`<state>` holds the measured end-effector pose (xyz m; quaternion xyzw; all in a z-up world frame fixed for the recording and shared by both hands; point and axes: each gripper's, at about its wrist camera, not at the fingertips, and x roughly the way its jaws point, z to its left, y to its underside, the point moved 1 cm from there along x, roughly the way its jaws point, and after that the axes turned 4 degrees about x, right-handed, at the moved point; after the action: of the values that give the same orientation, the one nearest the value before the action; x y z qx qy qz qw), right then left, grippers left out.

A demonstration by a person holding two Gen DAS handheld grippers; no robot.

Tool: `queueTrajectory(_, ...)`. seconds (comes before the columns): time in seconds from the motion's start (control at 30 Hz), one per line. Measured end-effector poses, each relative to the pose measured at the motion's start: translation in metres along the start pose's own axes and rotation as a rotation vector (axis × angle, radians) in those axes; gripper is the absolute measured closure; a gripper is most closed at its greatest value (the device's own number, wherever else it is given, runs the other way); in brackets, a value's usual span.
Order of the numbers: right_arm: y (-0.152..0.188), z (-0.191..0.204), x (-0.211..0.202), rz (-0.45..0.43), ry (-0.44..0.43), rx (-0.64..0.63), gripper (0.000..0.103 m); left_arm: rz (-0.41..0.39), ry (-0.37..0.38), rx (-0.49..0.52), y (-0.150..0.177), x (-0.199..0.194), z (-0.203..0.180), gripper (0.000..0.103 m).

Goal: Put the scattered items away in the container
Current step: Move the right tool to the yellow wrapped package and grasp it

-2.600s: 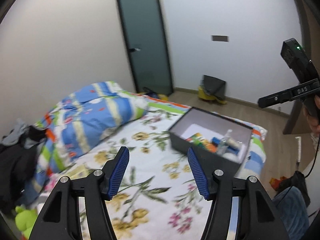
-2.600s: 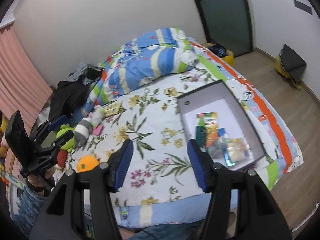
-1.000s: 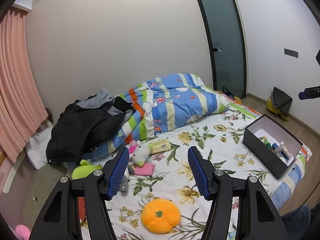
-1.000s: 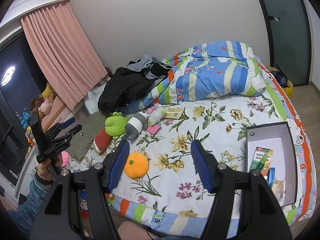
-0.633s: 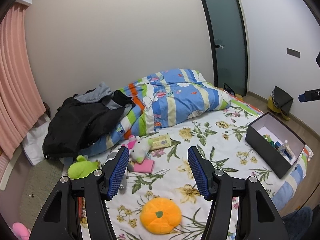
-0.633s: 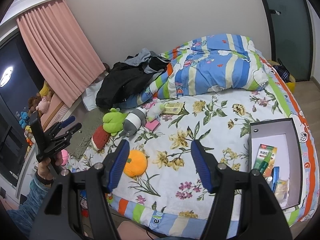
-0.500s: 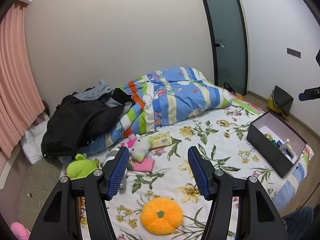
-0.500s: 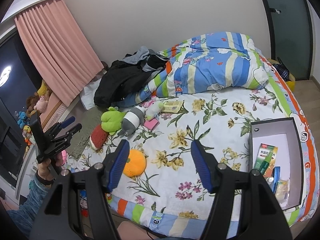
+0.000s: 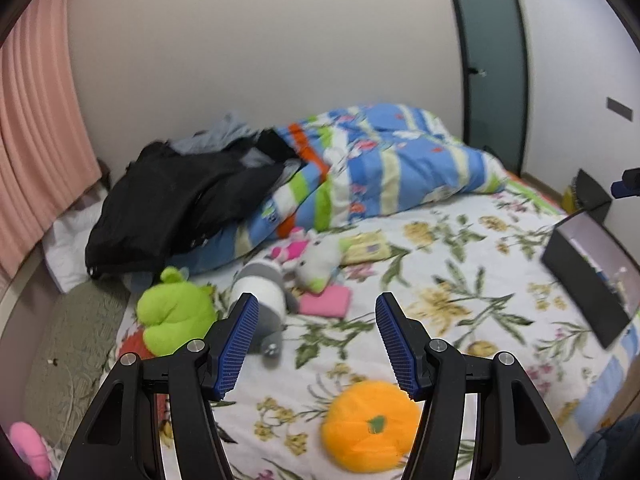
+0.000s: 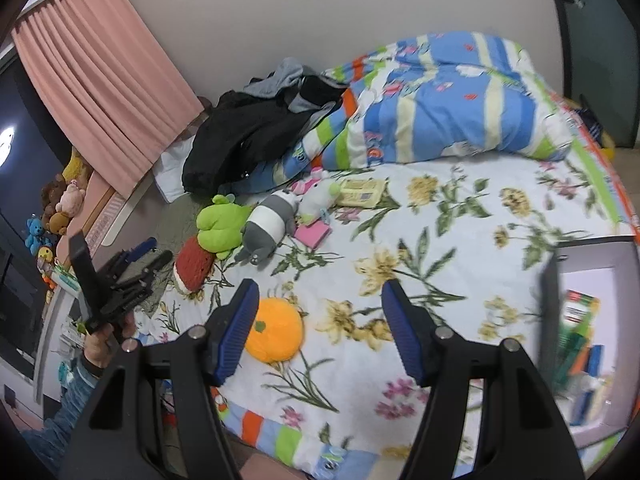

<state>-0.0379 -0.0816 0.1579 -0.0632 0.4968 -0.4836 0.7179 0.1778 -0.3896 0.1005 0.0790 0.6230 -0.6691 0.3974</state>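
Observation:
Scattered on the floral bed: an orange plush [image 9: 370, 426] [image 10: 275, 330], a green plush [image 9: 174, 316] [image 10: 220, 226], a grey-and-white plush [image 9: 262, 294] [image 10: 266, 226], a small white plush [image 9: 318, 264] [image 10: 320, 200], a pink pad [image 9: 325, 300] [image 10: 314, 235], a yellow packet [image 9: 366, 247] [image 10: 360, 194] and a red plush [image 10: 194, 264]. The dark open box [image 9: 584, 290] [image 10: 550, 300] stands at the bed's right end with several items inside. My left gripper [image 9: 316, 346] is open and empty above the bed, just behind the orange plush. My right gripper [image 10: 320, 332] is open and empty above the bed.
A striped duvet [image 10: 440, 108] and a black jacket [image 10: 256, 136] are heaped at the bed's far side. Pink curtains [image 10: 104, 80] hang at left. Stuffed toys [image 10: 60, 204] sit on a shelf at the left. The glass door [image 9: 492, 60] is far right.
Both grippers have swung left, away from the box, and moved closer to the toys. The plush toys and orange plush now look larger and nearer. Both stay open.

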Motion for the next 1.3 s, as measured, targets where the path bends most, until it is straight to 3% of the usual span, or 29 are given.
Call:
queueTrajectory(0.27,-0.025,0.003,0.155,0.114,-0.123,0.144,0.039,0.086,-0.04,-0.043,0.032,0.097,0.039,0.041)
queueTrajectory(0.4,-0.031,-0.005,0.233,0.158,-0.122,0.205,0.038,0.096,-0.025,-0.062,0.042,0.139,0.049,0.041)
queueTrajectory(0.53,-0.041,-0.02,0.289,0.152,-0.13,0.269,0.037,0.066,0.043,-0.104,0.035,0.179,0.05,0.041)
queueTrajectory(0.8,-0.086,-0.053,0.345,0.054,-0.114,0.339,0.037,-0.034,0.078,-0.097,0.002,0.245,0.032,0.041)
queueTrajectory(0.93,-0.105,-0.074,0.378,0.058,-0.072,0.372,0.037,-0.03,0.092,-0.103,-0.009,0.288,0.025,0.041)
queueTrajectory(1.1,-0.103,-0.107,0.419,0.079,-0.02,0.419,0.037,-0.008,0.092,-0.115,0.002,0.33,0.017,0.041)
queueTrajectory(1.3,-0.099,-0.143,0.456,0.086,0.039,0.457,0.037,-0.016,0.105,-0.1,0.016,0.342,0.004,0.041)
